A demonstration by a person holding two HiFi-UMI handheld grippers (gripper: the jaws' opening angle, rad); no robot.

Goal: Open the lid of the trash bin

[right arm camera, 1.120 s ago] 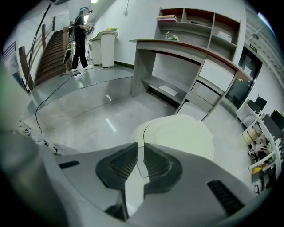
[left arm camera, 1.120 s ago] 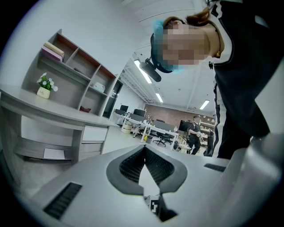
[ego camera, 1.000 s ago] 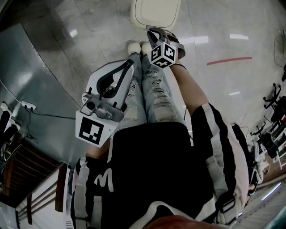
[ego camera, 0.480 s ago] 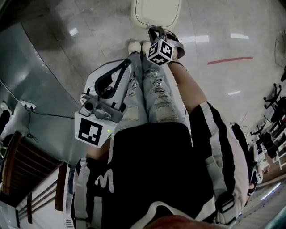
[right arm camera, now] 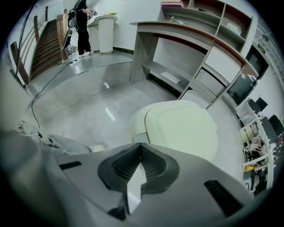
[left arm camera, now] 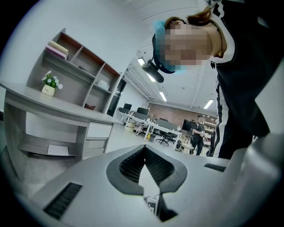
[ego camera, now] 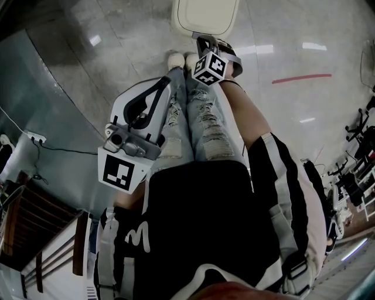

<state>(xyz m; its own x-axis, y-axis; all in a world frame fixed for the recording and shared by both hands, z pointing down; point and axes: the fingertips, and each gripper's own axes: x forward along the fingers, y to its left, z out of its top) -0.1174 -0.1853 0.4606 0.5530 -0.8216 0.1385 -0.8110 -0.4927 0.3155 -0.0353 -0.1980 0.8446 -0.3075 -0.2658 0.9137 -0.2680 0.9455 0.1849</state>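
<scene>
The trash bin (ego camera: 205, 16) stands on the floor just past my shoes, and its cream lid (right arm camera: 182, 128) lies flat and shut. My right gripper (ego camera: 202, 42) hangs just before the bin's near edge. Its jaws are shut with nothing between them, and in the right gripper view the right gripper (right arm camera: 141, 145) points at the lid's near rim. My left gripper (ego camera: 167, 85) is held by my left thigh, away from the bin. In the left gripper view the left gripper (left arm camera: 144, 148) is shut and empty, facing out into the office.
My legs in ripped jeans (ego camera: 199, 117) fill the middle of the head view. A grey desk with shelves (right arm camera: 186, 40) stands behind the bin. A cable and power strip (ego camera: 35, 139) lie on the floor at left, near wooden stairs (ego camera: 29, 222). A red line (ego camera: 302, 78) marks the floor at right.
My right gripper has shifted slightly up toward the bin. The left gripper has barely moved. The lid is still shut.
</scene>
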